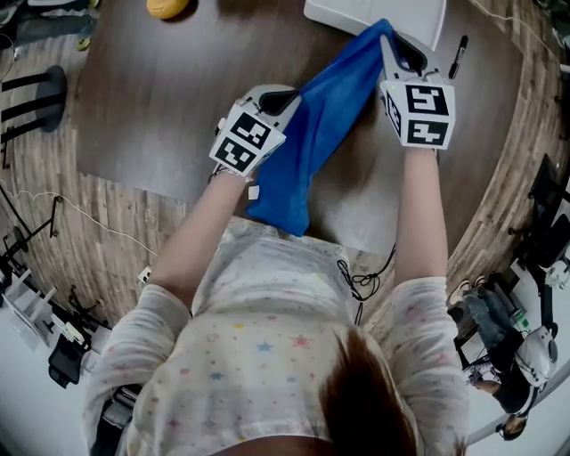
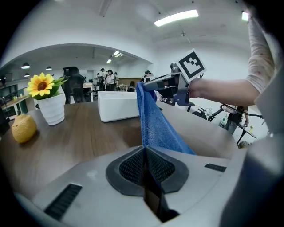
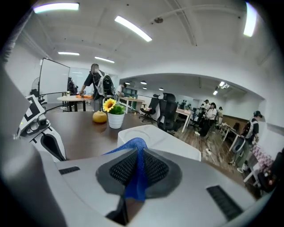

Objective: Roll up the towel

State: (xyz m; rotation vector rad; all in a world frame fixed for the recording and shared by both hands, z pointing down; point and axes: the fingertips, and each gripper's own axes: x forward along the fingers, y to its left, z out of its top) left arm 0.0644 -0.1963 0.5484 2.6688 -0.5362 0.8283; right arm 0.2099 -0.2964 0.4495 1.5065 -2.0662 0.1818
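Rolling seems not yet begun: the towel [image 1: 312,134] hangs unrolled above the counter [image 1: 151,98], stretched between the left tongs [image 1: 285,96] and right tongs [image 1: 388,43], each pinched tight on its edge.

Bare tabletop [image 1: 160,98] left of the towel [image 1: 312,134]; white box [image 1: 374,13] and pen [image 1: 459,55] beyond.

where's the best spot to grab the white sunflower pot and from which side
Grip the white pot across its body, just under the rim, coming in level over the bare table. It stands upright and seems to taper downward, while the sunflower and leaves overhang the top, blocking a grab from above. The yellow fruit sits close on one side; avoid that side.
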